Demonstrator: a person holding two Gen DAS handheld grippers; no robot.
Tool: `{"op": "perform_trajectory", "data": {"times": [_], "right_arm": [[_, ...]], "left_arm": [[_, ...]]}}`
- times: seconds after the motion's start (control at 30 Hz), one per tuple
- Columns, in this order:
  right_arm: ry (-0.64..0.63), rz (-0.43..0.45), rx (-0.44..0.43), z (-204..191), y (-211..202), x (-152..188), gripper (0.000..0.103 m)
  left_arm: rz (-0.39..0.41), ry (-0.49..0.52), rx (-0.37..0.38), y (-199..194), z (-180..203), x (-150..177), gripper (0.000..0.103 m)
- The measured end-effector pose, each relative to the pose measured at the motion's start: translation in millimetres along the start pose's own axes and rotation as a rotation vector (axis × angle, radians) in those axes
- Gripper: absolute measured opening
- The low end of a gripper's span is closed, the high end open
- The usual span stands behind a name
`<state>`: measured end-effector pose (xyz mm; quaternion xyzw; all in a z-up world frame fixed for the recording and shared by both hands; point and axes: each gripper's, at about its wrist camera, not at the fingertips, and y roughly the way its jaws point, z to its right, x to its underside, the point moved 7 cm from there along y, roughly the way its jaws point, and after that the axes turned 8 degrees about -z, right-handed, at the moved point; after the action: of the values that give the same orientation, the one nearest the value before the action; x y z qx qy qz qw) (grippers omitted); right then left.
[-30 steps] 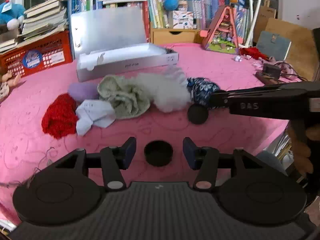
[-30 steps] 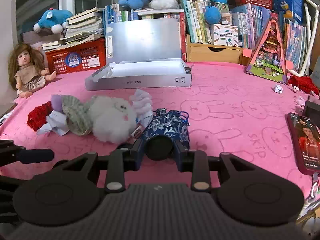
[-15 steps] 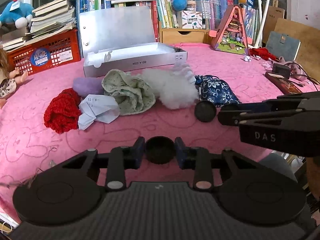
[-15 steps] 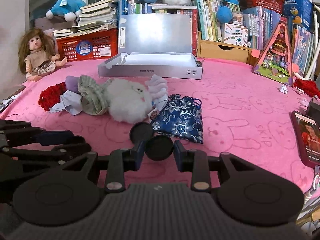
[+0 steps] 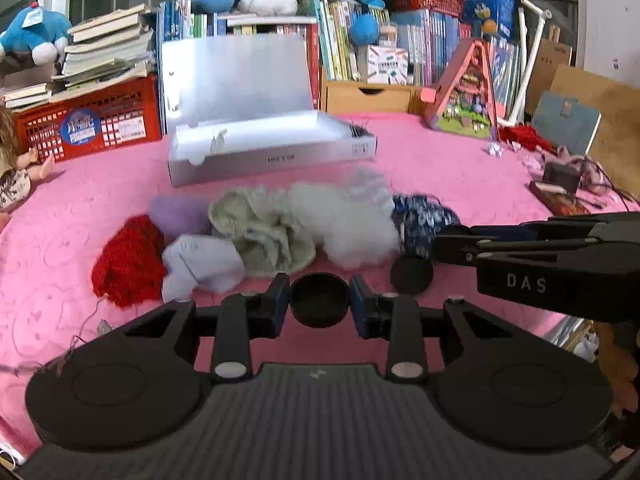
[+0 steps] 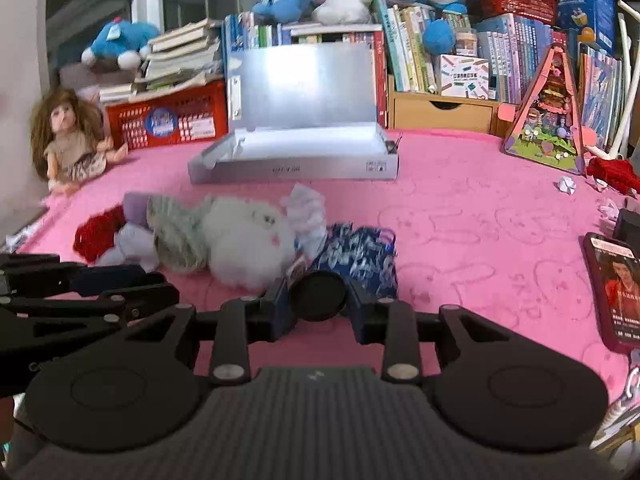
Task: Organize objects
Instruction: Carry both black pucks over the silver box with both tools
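Since a second ago: left gripper point(image 5: 319, 304), then spread wide around the black cup-like piece point(image 5: 319, 299), now has both blue pads pressed against it; right gripper point(image 6: 318, 300) has drawn back off the blue floral pouch point(image 6: 360, 254) with a black round cap point(image 6: 318, 295) between its fingers.
Left gripper: closed on the black cup-like piece, open side up, at the near edge of the pink tabletop point(image 5: 440, 168).
Right gripper: clamped on the black round cap, flat face toward the camera; in the left wrist view it comes in from the right point(image 5: 436, 246) and the cap point(image 5: 412, 276) hangs at its tip, just right of the cup-like piece.
Blue floral pouch: lying on the tabletop directly behind the cap, touching the white fluffy toy point(image 6: 244, 240).
Pile, left to right: red yarn bundle point(image 5: 128, 260), folded white paper point(image 5: 202, 262), lilac item point(image 5: 180, 212), pale green cloth point(image 5: 264, 232), white fluffy toy, crumpled white wrapper point(image 6: 306, 216), pouch; all crowded together in one row.
Silver box point(image 6: 296, 168): open, lid upright, behind the pile, apart from it.
Doll point(image 6: 68, 144): seated at the far left by the red crate point(image 6: 168, 120).
Phone point(image 6: 612, 280): flat at the right edge, well apart from the pile.
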<state>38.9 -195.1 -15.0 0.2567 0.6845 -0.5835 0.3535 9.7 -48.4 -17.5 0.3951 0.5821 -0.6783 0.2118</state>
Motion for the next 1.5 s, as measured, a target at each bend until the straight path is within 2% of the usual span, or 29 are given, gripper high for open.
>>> {"op": "perform_trajectory", "data": {"times": [0.37,0.87,1.5], "right_arm": [[0.035,0.046,-0.016,9.9,3.5,-30.1,0.038],[0.054,0.073,-0.043,19.1,23.0,-65.6,0.037],[-0.026,0.066,-0.021,26.2,54.1,-101.0,0.037]], "left_arm": [[0.047,-0.017,-0.014,-1.0,-8.6,-31.6,0.038],[0.069,-0.071,-0.056,22.8,-36.0,-82.8,0.038],[0.033,-0.123,-0.073,67.3,-70.3,-125.0,0.038]]}}
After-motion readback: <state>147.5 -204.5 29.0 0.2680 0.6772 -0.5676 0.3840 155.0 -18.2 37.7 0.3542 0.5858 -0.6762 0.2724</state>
